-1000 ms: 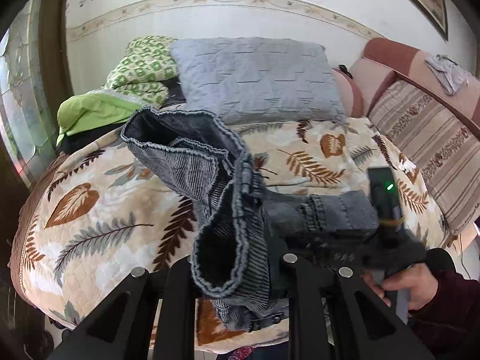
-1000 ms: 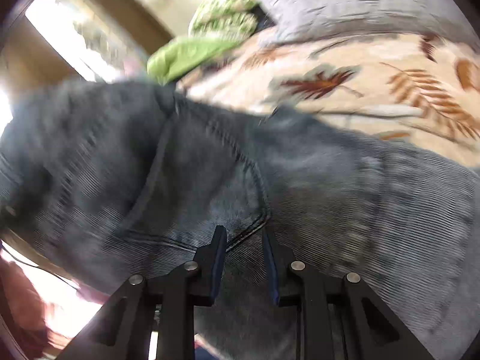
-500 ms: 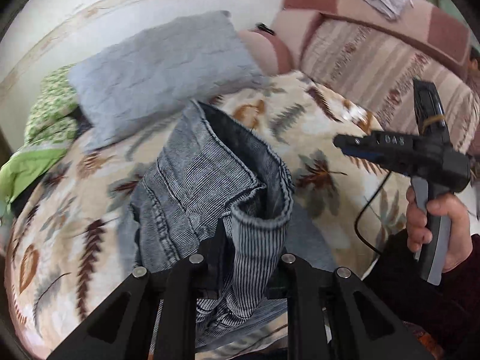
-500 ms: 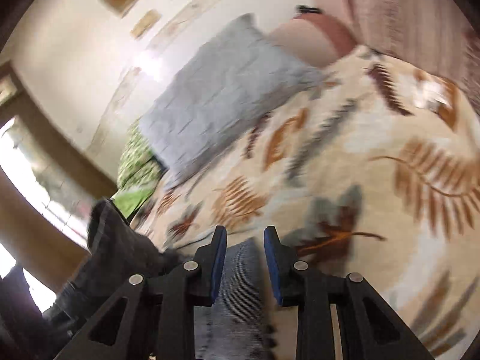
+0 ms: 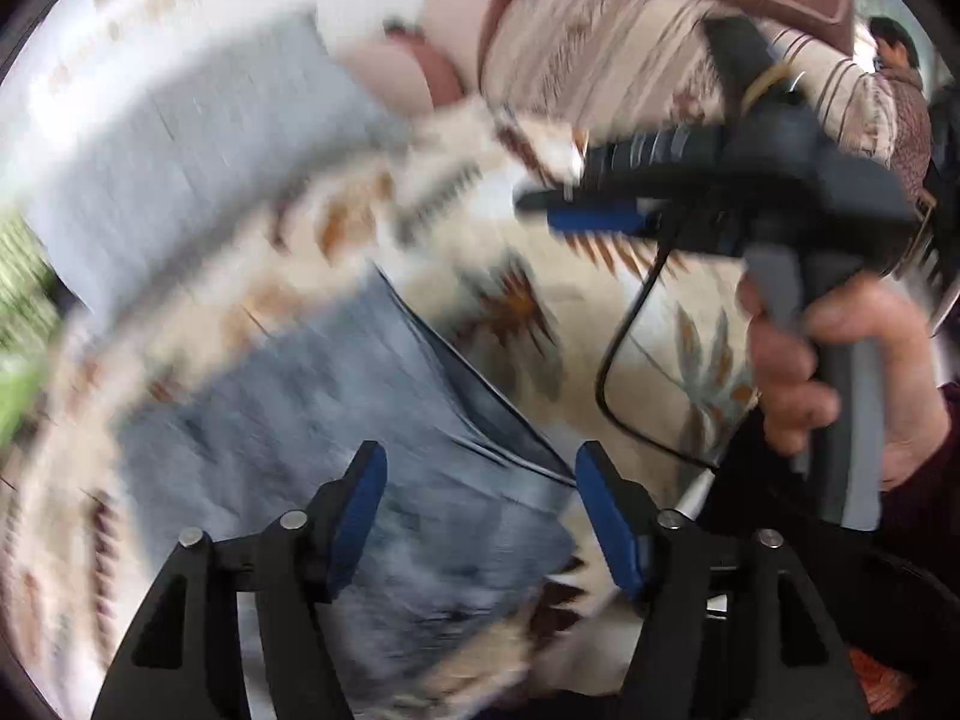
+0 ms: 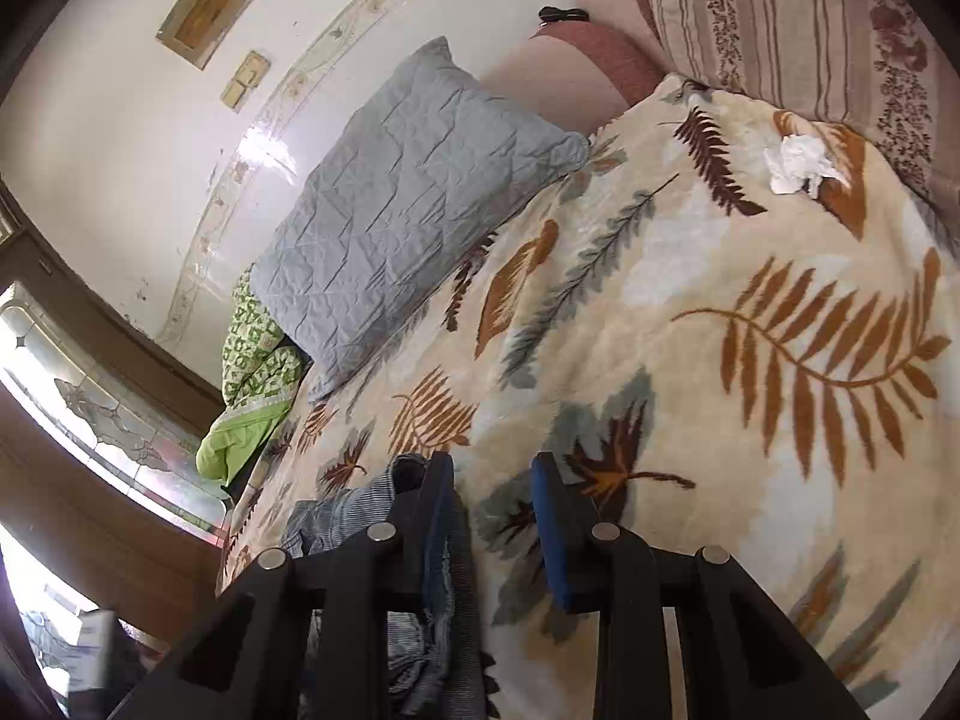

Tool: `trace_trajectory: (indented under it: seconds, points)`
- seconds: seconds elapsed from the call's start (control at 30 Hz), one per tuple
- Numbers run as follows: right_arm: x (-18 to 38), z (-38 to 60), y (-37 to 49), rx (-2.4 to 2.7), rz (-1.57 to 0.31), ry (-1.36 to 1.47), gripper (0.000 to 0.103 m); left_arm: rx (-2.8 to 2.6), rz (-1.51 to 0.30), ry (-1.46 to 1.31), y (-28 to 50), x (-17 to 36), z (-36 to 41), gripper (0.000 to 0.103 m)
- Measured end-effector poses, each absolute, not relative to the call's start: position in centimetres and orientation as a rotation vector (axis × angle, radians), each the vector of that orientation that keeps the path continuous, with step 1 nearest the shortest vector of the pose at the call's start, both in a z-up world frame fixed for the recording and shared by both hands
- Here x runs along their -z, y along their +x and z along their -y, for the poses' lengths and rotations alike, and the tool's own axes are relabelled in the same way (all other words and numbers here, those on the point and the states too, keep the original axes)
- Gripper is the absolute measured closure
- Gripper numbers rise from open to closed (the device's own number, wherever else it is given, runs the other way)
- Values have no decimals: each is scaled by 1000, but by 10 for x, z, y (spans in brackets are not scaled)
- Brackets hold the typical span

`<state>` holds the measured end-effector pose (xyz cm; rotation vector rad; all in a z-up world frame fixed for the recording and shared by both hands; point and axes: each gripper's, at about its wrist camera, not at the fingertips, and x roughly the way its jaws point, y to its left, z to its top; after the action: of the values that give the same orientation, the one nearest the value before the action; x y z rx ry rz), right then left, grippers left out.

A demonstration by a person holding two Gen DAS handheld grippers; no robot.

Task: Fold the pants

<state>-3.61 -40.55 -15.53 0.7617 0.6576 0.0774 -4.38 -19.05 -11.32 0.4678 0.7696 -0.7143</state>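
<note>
Bed point(image 6: 750, 252): leaf-print blanket, broad bare area ahead of both tongs. Pants point(image 5: 360, 420): bunched directly beneath the left tongs point(image 5: 480, 516), which stand released, gripping nothing. Right tongs point(image 6: 489, 516): parted, empty, pants at their left. Recommendation: spread flat, align legs before regrasping.

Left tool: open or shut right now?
Open. The left tool shows its blue fingers spread wide, gripping nothing; the pants lie on the blanket beneath.
</note>
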Motion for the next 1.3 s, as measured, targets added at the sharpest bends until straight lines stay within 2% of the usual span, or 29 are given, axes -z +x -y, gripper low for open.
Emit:
trace_trajectory:
  seconds: [0.13,0.43,0.57,0.7,0.83,0.9,1.07,1.3]
  points:
    - [140,383,-36,-150,-588,692,73,619,-720,442,-31,88,152,33]
    - [127,316,-8,-368,-589,683,73,323,-801,351,63,104,94,33]
    - [139,297,18,-400,-662,723,73,305,-874,374,91,128,98,33]
    - [180,289,42,-299,-843,726,72,305,-1029,424,108,167,104,31]
    - [218,300,52,-260,-955,797,72,288,-995,452,107,178,110,27]
    - [224,305,51,-275,-939,836,72,282,-990,474,107,179,113,26]
    - [223,311,40,-272,-937,877,72,280,-1063,391,108,169,100,25]
    - [206,309,2,-290,-1020,811,72,342,-958,461,44,144,89,25]
